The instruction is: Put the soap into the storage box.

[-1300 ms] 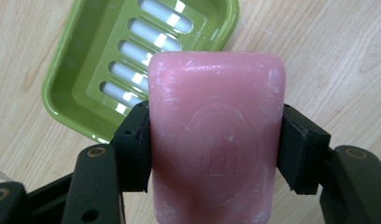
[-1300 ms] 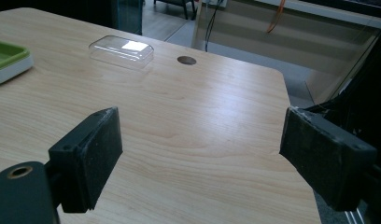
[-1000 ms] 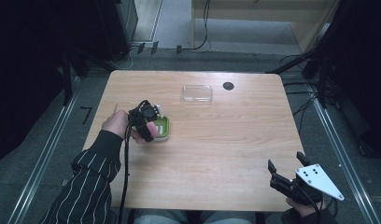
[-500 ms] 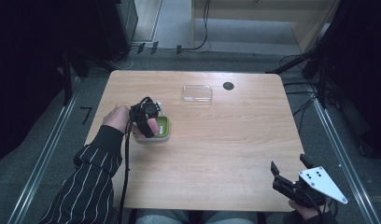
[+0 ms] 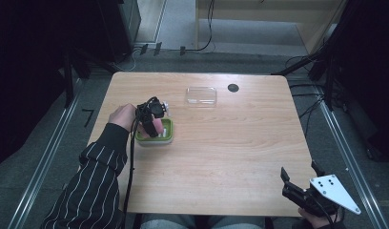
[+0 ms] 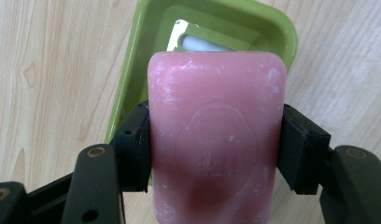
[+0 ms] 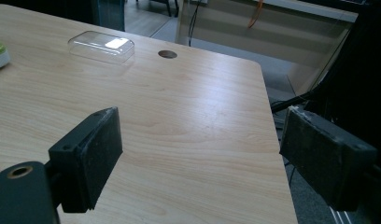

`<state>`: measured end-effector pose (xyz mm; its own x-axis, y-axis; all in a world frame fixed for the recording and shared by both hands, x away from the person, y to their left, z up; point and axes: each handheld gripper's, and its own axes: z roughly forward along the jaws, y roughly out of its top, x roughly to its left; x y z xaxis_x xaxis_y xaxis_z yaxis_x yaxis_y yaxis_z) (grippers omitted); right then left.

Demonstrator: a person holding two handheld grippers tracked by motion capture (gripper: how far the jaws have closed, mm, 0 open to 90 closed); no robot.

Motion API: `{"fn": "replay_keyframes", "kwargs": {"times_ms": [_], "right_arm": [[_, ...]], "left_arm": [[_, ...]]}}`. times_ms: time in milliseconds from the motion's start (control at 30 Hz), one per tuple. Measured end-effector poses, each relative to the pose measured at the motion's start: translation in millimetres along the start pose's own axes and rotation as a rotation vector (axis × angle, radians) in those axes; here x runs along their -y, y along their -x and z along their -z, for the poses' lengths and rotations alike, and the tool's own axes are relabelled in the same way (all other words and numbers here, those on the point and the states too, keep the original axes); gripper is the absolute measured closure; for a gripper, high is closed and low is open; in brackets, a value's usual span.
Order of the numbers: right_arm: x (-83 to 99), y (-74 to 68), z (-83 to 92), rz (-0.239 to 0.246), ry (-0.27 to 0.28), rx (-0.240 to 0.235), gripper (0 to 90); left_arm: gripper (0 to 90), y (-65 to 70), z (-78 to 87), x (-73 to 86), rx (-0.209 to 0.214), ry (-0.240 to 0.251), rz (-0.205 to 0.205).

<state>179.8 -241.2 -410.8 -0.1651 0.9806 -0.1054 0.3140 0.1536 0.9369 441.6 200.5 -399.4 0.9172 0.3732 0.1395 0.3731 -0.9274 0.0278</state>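
Left gripper point(image 5: 153, 125) is clamping a pink rectangular soap bar point(image 6: 215, 140) between both jaws, holding it over the green rectangular plastic soap dish point(image 6: 132, 79) on the light wooden worktop point(image 5: 230, 143). Right gripper point(image 5: 302, 183) is hanging wide open and empty at the worktop's near right corner. A clear plastic lid point(image 5: 201, 96) is lying near the far edge.

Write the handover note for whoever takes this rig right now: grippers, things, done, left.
Left gripper: shut on the pink soap bar, held over the green soap dish at the table's left side.
Right gripper: open, holding nothing, at the table's near right corner.
Clear plastic lid: lying on the wooden table near the far edge, beside the round cable hole.
Done: soap gripped and brought to the dish.
Left, probably: set the soap in the dish, release, then likely fit the lid.
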Motion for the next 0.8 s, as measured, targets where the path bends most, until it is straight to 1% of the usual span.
{"fn": "replay_keyframes", "kwargs": {"times_ms": [67,100,133,200,233,267,367,400,433,533,567,667,733,800], "right_arm": [[0.1,-0.1,0.2,0.001,-0.002,0.0,13.7],[0.2,0.1,0.5,0.002,-0.003,0.002,13.7],[0.2,0.1,0.6,0.0,-0.002,0.002,13.7],[0.3,0.2,0.7,0.002,-0.002,0.002,13.7],[0.2,0.0,0.7,0.001,-0.002,0.003,13.7],[0.3,0.0,0.8,0.004,-0.003,0.003,13.7],[0.3,-0.1,1.0,0.002,-0.003,0.003,13.7],[0.4,-0.1,0.9,0.003,-0.004,0.003,13.7],[0.4,-0.1,0.9,0.004,-0.004,0.004,13.7],[0.4,-0.2,0.9,0.004,-0.004,0.004,13.7],[0.4,-0.1,0.9,0.004,-0.004,0.004,13.7],[0.5,0.0,1.2,0.003,-0.005,0.005,13.8],[0.5,-0.1,1.0,0.005,-0.004,0.005,13.7],[0.5,-0.1,1.1,0.003,-0.006,0.005,13.7]], "left_arm": [[38.6,-1.4,-1.1,-0.5,0.0,-0.002,-0.014],[38.6,-2.0,-1.8,-0.4,0.005,0.001,-0.016],[38.6,-3.3,-3.5,-0.7,0.003,0.009,-0.027],[38.6,-3.6,-4.4,-0.8,0.004,0.009,-0.029],[38.6,-4.0,-4.9,-1.4,0.001,0.0,-0.036],[38.6,-4.3,-6.0,-1.8,-0.002,0.001,-0.043],[38.6,-5.6,-7.8,-2.6,0.012,0.01,-0.058],[38.6,-6.2,-8.7,-3.1,0.013,0.009,-0.068],[38.6,-6.1,-9.5,-4.0,0.012,-0.005,-0.079],[38.6,-7.5,-12.9,-4.9,0.007,-0.008,-0.095],[38.6,-8.0,-14.0,-5.3,0.009,-0.007,-0.092],[38.6,-9.6,-16.6,-5.9,0.012,-0.007,-0.099],[38.6,-10.0,-18.4,-6.7,0.019,-0.024,-0.102],[38.6,-10.4,-20.7,-7.7,0.018,-0.01,-0.108]]}}
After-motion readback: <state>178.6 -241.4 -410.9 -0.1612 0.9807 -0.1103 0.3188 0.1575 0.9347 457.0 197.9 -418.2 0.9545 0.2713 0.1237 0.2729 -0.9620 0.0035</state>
